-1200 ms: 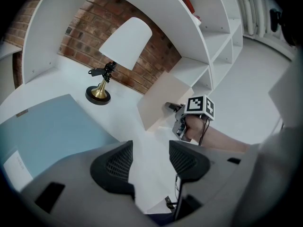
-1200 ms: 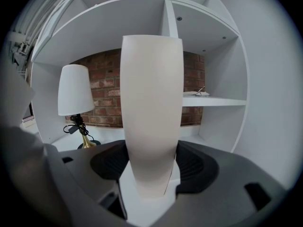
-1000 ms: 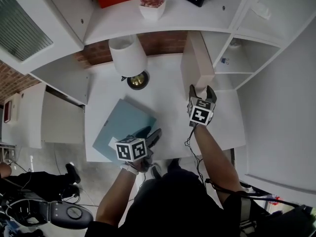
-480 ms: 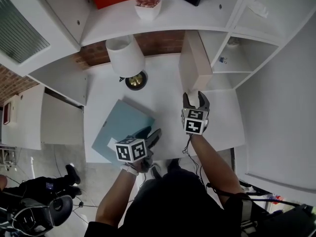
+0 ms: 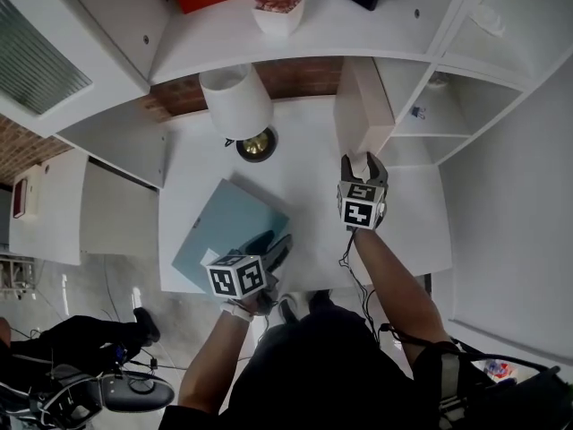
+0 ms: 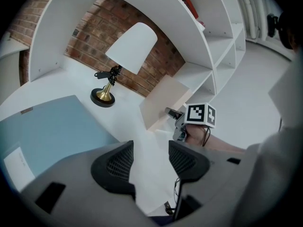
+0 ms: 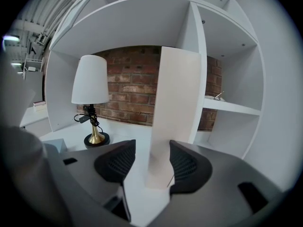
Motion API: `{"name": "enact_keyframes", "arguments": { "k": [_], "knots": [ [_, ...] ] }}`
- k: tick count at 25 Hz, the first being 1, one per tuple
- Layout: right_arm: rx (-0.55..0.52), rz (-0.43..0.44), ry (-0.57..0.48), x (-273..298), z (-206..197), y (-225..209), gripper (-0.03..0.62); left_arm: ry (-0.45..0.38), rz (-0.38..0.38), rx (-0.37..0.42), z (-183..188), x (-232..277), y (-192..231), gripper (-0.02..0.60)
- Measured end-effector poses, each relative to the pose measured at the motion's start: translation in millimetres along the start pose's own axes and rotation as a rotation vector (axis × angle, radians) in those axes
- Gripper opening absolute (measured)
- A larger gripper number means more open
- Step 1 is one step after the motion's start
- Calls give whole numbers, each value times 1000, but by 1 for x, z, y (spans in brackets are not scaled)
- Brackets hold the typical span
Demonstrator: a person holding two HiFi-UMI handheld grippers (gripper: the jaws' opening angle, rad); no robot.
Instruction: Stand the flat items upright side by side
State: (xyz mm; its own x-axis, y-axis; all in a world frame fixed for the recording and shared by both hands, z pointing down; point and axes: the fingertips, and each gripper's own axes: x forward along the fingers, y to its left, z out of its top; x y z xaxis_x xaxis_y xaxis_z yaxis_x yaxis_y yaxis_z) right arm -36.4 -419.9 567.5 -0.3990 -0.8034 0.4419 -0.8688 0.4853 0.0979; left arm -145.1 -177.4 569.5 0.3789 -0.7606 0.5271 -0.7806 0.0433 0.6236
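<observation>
Between the right gripper's (image 7: pixel 152 163) just-closing jaws stands the beige book (image 7: pixel 176 105).

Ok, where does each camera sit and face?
Head view: on the person's head, down at the white desk; both forearms, left hand-held gripper, right hand-held gripper.
Left gripper view: rides it, faces across the desk; open jaws.
Right gripper view: faces the upright beige book, between its jaws, just closing.
All share the white-shaded brass lamp.

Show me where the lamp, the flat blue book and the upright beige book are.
Lamp (image 5: pixel 235 99): head view, white shade.
Blue book (image 5: pixel 224 225): head view, cover's middle.
Beige book (image 7: pixel 175 103): right gripper view, broad face.
</observation>
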Motion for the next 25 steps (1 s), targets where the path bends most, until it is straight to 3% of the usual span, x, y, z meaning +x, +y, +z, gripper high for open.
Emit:
{"name": "enact_keyframes", "arguments": {
  "k": [7, 12, 19, 25],
  "knots": [
    [-7, 35, -20, -9, -4, 1, 222, -40, 4, 15, 5, -1, -2, 232],
    [-6, 134, -36, -31, -6, 24, 205, -147, 64, 32, 12, -25, 14, 221],
    [-1, 503, 47, -49, -12, 126, 179, -236, 138, -6, 5, -90, 61, 221],
    [-9, 763, 174, -63, -31, 215, 170, -321, 261, -124, -26, -158, 117, 221]
  ]
}}
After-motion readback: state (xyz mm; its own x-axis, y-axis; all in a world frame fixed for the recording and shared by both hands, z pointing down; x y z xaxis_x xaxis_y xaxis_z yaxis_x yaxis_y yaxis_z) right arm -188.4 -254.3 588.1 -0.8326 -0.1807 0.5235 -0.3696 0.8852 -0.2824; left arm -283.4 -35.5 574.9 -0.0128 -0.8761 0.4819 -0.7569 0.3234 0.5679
